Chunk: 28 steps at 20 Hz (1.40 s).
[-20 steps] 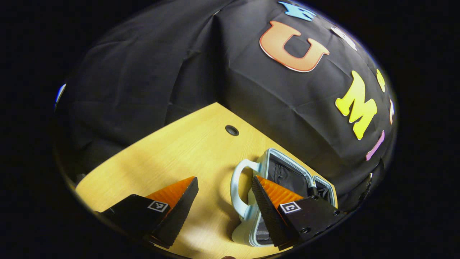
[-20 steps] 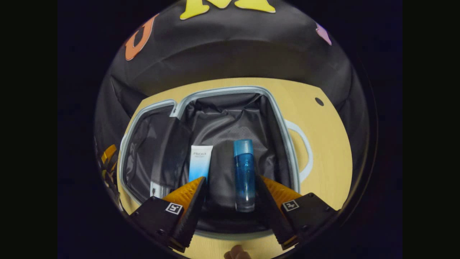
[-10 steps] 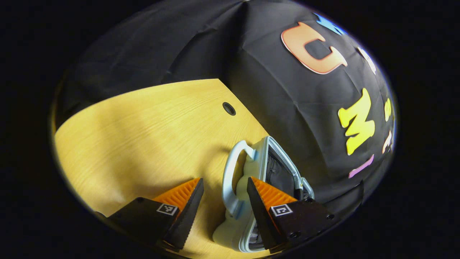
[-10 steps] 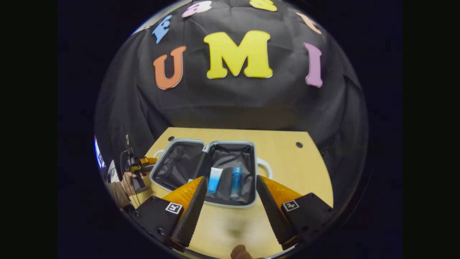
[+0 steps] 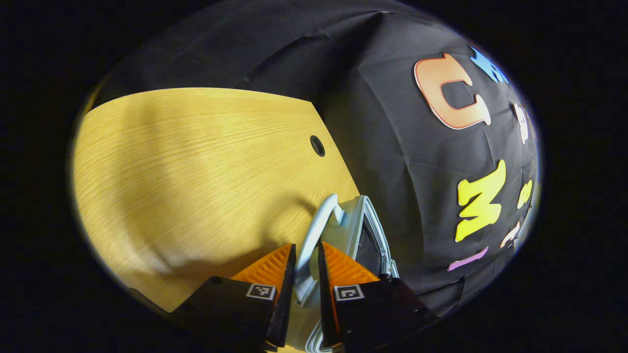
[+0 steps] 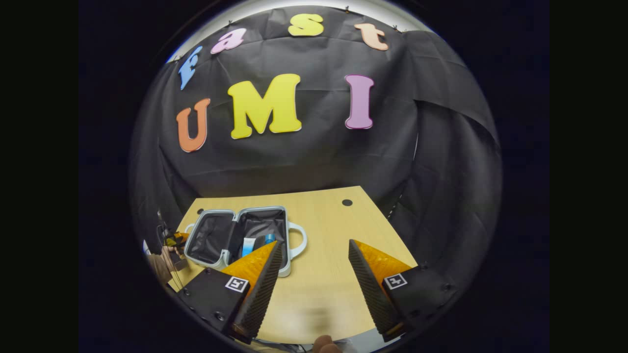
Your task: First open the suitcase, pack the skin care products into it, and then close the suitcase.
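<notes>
On table (image 6: 328, 274): suitcase (image 6: 216, 235) open | left gripper (image 5: 306, 255) clamps handle (image 5: 314, 230) | right gripper (image 6: 314, 250) spread, holding nothing

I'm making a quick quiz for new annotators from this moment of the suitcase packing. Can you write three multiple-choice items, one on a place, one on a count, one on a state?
1. Where are the skin care products?
A. On the bare table
B. Inside the suitcase
C. Between the right gripper's fingers

2. How many products lie in the suitcase?
A. Two
B. Four
C. None

3. What state is the left gripper in?
A. Wide open over the table
B. Closed around the suitcase's handle
C. Clamped on a bottle

Answers:
1 B: the right gripper view shows them lying on the dark lining.
2 A: a white-blue tube and a blue bottle.
3 B: in the left gripper view the pale handle runs between both fingers, which look pressed against it.
</notes>
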Each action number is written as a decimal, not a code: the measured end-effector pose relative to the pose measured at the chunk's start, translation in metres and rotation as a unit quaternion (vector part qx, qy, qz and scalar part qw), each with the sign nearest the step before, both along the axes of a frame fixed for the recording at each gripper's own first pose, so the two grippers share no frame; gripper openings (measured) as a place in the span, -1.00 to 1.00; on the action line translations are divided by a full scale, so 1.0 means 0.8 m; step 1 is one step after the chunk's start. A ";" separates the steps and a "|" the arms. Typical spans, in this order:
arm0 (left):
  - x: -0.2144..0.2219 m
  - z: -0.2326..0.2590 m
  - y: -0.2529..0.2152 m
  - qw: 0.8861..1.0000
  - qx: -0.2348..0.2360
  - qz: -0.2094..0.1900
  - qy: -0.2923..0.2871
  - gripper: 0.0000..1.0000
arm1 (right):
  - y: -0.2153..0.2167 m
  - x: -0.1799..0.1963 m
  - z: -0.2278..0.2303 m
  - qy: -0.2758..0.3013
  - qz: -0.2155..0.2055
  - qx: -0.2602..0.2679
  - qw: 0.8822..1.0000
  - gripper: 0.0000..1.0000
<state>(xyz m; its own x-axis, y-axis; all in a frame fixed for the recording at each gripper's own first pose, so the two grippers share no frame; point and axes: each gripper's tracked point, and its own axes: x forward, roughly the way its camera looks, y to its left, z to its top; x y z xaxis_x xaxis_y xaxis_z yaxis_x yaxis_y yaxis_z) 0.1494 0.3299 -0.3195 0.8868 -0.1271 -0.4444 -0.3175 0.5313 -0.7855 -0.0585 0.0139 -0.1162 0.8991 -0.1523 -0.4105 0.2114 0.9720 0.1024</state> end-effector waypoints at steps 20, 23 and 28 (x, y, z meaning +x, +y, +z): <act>-0.029 0.251 -0.111 0.971 0.205 0.059 -0.113 -0.87 | -0.106 0.022 0.040 -0.090 0.103 0.002 0.991 0.58; -0.038 0.286 -0.170 0.958 0.252 0.043 -0.131 -0.87 | -0.125 0.027 0.033 -0.087 0.116 0.017 0.989 0.58; -0.041 0.314 -0.251 0.929 0.340 0.039 -0.138 -0.87 | -0.162 0.028 0.021 -0.080 0.135 0.024 0.987 0.63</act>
<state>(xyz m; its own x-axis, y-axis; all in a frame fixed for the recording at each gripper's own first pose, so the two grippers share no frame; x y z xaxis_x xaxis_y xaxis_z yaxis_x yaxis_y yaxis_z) 0.1164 0.1292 -0.0685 0.9734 0.1699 -0.1535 -0.2128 0.9186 -0.3330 -0.0358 -0.1156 -0.0994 0.9582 0.1188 -0.2601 -0.0784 0.9839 0.1607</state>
